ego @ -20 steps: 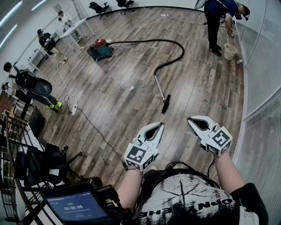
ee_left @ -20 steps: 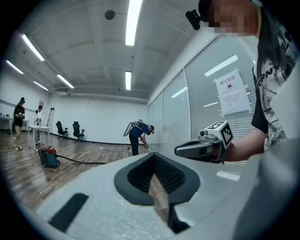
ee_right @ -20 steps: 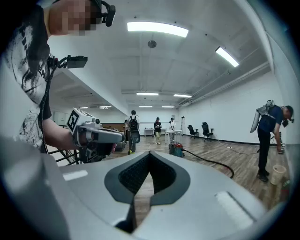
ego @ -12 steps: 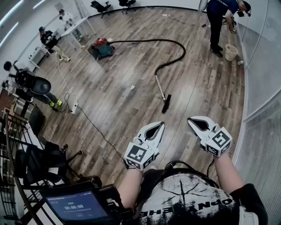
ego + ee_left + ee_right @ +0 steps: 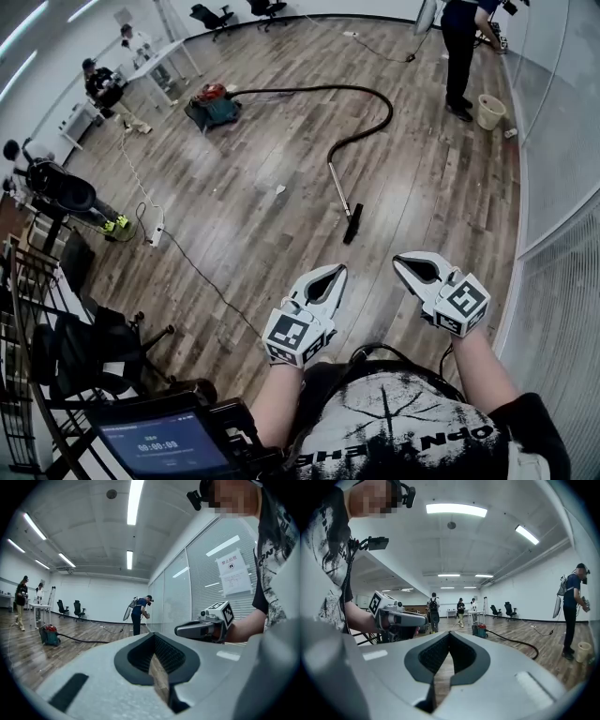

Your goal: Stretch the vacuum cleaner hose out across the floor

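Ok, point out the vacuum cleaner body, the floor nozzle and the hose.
vacuum cleaner body (image 5: pixel 216 107), head view, its casing
floor nozzle (image 5: pixel 353 225), head view, its middle
hose (image 5: pixel 319 87), head view, the straight run

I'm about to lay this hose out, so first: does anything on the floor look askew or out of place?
The hose is not straight: it arcs from the vacuum cleaner and hooks back to the floor nozzle. A small pale scrap lies loose nearby. Nothing looks spilled.

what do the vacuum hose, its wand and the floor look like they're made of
Hose: black, matte, bending in curves, so likely flexible plastic or rubber. Wand: straight pale tube with a sheen, probably metal. Floor: brown planks with seams and grain, wood or laminate; can't tell which.
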`<state>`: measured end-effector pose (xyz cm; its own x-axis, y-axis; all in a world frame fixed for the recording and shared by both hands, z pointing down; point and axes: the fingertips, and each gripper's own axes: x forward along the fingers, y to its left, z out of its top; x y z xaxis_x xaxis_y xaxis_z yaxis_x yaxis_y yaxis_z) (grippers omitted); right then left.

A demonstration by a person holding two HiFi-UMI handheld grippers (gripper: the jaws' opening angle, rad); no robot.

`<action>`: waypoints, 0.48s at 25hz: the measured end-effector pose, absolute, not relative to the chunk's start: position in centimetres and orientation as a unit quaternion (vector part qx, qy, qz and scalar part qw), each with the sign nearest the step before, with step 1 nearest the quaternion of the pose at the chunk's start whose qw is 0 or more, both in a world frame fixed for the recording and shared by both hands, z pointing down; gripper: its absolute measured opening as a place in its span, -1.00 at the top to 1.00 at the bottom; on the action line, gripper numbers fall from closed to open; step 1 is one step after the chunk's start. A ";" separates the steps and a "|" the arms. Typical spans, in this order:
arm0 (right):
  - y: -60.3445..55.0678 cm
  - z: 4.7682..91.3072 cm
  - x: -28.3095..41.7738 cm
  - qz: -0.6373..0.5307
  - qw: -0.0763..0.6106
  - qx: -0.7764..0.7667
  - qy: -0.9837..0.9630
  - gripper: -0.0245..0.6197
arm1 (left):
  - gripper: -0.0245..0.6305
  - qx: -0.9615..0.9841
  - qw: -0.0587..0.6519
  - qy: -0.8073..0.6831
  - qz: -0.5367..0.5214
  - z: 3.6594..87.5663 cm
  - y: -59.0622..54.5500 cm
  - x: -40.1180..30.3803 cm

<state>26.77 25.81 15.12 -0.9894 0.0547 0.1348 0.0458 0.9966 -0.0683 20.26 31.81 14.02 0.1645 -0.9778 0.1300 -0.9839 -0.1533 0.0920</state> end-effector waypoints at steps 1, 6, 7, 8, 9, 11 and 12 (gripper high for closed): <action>25.9 15.1 26.8 0.032 0.068 -0.026 -0.997 0.91 | 0.93 0.759 0.077 -0.646 0.019 14.0 31.8 20.3; 25.9 15.5 27.1 0.029 0.062 -0.030 -0.997 0.91 | 0.93 0.758 0.080 -0.647 0.021 14.7 31.6 20.7; 25.9 15.7 27.1 0.029 0.062 -0.032 -0.997 0.91 | 0.93 0.758 0.080 -0.647 0.023 14.9 31.5 20.8; 25.9 15.9 27.2 0.029 0.063 -0.034 -0.997 0.91 | 0.93 0.758 0.081 -0.647 0.025 15.1 31.5 20.8; 25.9 16.1 27.2 0.028 0.065 -0.037 -0.997 0.91 | 0.93 0.758 0.082 -0.647 0.026 15.2 31.5 20.8; 26.1 16.2 27.1 0.028 0.067 -0.040 -0.997 0.91 | 0.93 0.755 0.085 -0.650 0.024 15.4 31.7 20.6; 26.1 16.2 26.9 0.028 0.066 -0.042 -0.997 0.91 | 0.93 0.754 0.086 -0.651 0.022 15.4 31.8 20.3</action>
<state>26.86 26.13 16.21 -0.9878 0.0866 0.1293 0.0792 0.9950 -0.0614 20.27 31.84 15.40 0.1511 -0.9777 0.1458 -0.9853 -0.1371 0.1017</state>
